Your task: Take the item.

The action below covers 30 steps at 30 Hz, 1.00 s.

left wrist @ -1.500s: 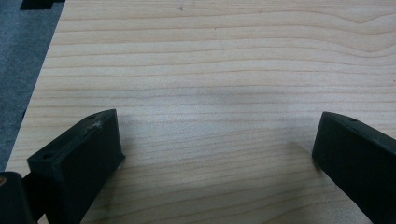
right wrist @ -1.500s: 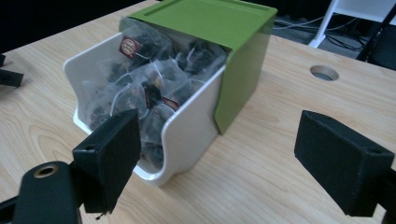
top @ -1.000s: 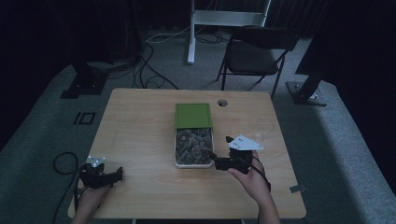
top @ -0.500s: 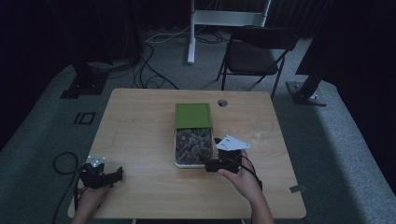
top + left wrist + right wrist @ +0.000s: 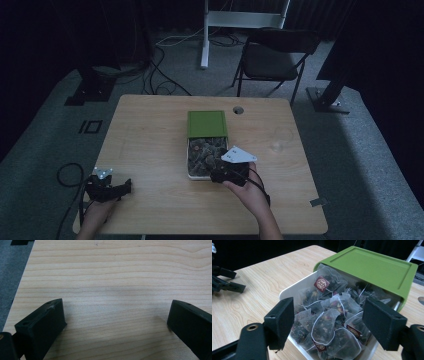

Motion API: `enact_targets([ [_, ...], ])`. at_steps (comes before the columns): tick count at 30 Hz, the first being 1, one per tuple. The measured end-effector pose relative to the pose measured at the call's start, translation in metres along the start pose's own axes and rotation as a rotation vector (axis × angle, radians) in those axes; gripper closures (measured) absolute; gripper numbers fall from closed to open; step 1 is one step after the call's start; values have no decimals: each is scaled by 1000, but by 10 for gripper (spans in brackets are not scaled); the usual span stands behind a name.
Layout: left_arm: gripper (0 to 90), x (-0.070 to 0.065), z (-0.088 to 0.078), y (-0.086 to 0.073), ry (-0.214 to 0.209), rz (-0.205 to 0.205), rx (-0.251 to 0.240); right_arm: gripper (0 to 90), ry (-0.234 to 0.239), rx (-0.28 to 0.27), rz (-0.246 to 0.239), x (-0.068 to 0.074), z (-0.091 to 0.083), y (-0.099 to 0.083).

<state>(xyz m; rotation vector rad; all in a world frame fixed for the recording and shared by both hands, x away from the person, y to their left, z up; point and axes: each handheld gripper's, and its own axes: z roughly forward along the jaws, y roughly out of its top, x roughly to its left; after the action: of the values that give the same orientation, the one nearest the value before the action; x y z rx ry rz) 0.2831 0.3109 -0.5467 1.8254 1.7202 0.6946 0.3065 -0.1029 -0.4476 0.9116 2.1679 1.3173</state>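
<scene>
Pale wood grain covers the counter (image 5: 150, 145), which carries everything here. At its near left corner in the high view the left tongs (image 5: 111, 189) rest low over bare wood, held by a hand (image 5: 95, 212) that comes in from the bottom edge; the left gripper view shows their two black jaws spread wide with only wood between them, gripping nothing. Toward the middle of the counter stands a white box (image 5: 190, 175) with a green lid (image 5: 207, 123) slid back over its far half, so the near half lies uncovered. In the right gripper view the box (image 5: 294, 288) is packed to the brim with tea bags (image 5: 329, 322): clear mesh pouches of dark leaves with reddish bits, white strings looping over them and small dark red paper tags lying among them, while the lid (image 5: 374, 267) overhangs the far end and hides whatever lies under it. The right tongs (image 5: 220, 176) hover at the near right corner of the box, held by the right hand (image 5: 250, 192); their jaws have just been closing, yet they stand well apart, one on each side of the heap, with tea bags between them in the right gripper view and neither pad pressing on any. Farther right a clear glass (image 5: 281, 139) stands alone, well apart from the box.
</scene>
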Motion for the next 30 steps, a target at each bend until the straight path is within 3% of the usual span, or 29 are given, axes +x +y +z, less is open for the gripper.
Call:
enact_targets([
  [6, 19, 0, 0, 0, 0, 2, 1, 322, 5, 46, 36, 3, 10, -5],
  [9, 19, 0, 0, 0, 0, 2, 1, 329, 14, 66, 27, 6, 16, -8],
  [14, 20, 0, 0, 0, 0, 1, 1, 416, 9, 87, 16, 9, 25, -13],
  [23, 19, 0, 0, 0, 0, 2, 1, 425, 5, 125, 42, 11, 36, -20],
  [30, 20, 0, 0, 0, 0, 2, 1, 419, -24, 156, -7, 15, 38, -20],
])
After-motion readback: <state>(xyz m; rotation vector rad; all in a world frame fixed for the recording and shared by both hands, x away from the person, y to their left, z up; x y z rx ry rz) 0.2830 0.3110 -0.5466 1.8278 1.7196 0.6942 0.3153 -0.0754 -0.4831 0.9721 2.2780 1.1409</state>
